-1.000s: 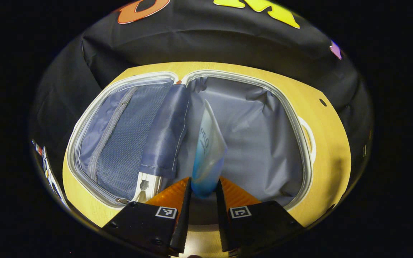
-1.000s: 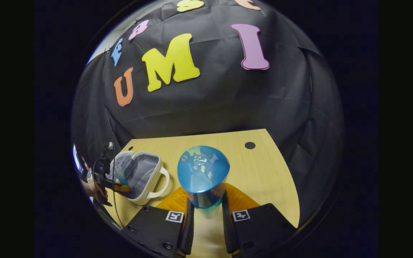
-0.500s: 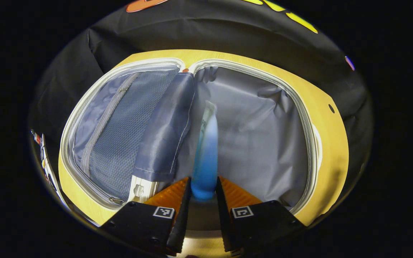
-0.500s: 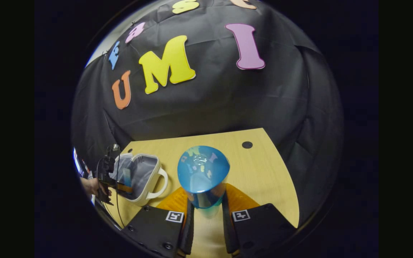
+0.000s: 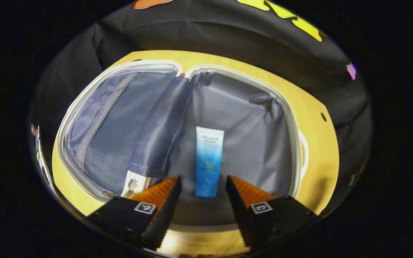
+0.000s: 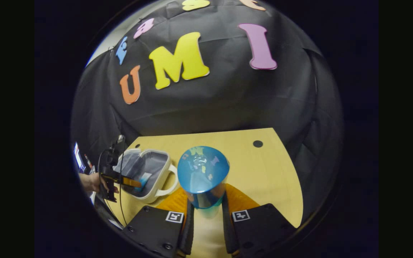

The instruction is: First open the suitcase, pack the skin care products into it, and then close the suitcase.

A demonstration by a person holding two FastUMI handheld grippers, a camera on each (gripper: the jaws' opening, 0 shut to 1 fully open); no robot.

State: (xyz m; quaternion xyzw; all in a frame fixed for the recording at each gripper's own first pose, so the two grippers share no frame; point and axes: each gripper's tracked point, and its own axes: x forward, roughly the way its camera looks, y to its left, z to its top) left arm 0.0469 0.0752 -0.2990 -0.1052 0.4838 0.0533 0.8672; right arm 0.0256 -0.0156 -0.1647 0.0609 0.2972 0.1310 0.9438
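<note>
The white-and-blue plastic tube (image 5: 208, 165) is not between the fingers any more — it now lies flat on the grey cloth floor of the big open white suitcase (image 5: 292, 136), in the right half. Half a second ago the left gripper (image 5: 202, 186) was pinching its blue end and holding it up on its edge. Now the jaws are spread wide and touch nothing, with the tube lying between and just past the tips. So one skin care product is packed.

The left half of the suitcase, with its grey mesh zip pocket (image 5: 120, 125) and loose grey flap (image 5: 160, 136), looks the same as before. The suitcase sits on the yellow wooden table (image 5: 321, 157) with its lid fully open.

The right gripper (image 6: 205, 215) is clenched on a shiny blue cone-shaped bottle (image 6: 203, 175) — it holds it over the table, well apart from the suitcase, just as it did a second ago. This bottle probably goes in next. From this side the suitcase (image 6: 163, 179) looks small, with the left gripper (image 6: 131, 182) and a hand (image 6: 93, 182) at its edge. The closing step is not done yet.
</note>
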